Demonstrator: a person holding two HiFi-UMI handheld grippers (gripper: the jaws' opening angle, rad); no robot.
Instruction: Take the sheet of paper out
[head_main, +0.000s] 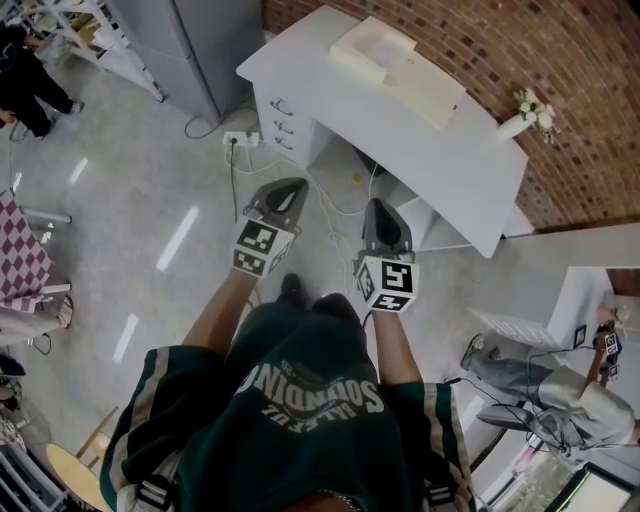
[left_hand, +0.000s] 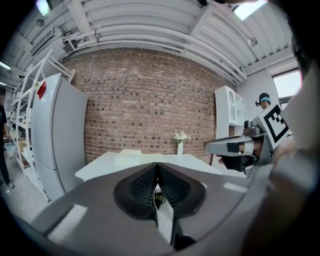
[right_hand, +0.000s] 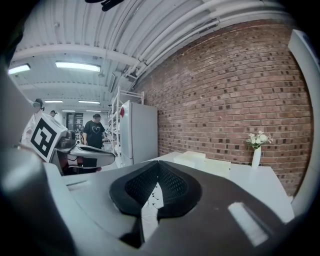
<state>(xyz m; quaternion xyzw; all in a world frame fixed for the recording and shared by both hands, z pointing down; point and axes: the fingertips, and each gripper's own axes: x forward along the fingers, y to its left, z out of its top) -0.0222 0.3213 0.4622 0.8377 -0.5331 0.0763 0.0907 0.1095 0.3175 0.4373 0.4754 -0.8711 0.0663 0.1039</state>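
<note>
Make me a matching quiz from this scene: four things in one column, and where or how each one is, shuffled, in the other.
1 vase of flowers
2 white box
3 power strip
4 right gripper

A on the floor beside the desk
B shut, holding nothing
C standing upright on the desk
D lying flat on the desk

Pairs: 1-C, 2-D, 3-A, 4-B

A lab or studio hall fitted out like a home; a white desk (head_main: 470, 170) stands against a bare brick wall (head_main: 500, 40); left of the desk, a tall grey fridge (head_main: 200, 40) and metal shelving (head_main: 110, 40); below the desk, a power strip (head_main: 240, 139) with loose cables; overhead, strip lights (right_hand: 77, 66) on an exposed ceiling
</note>
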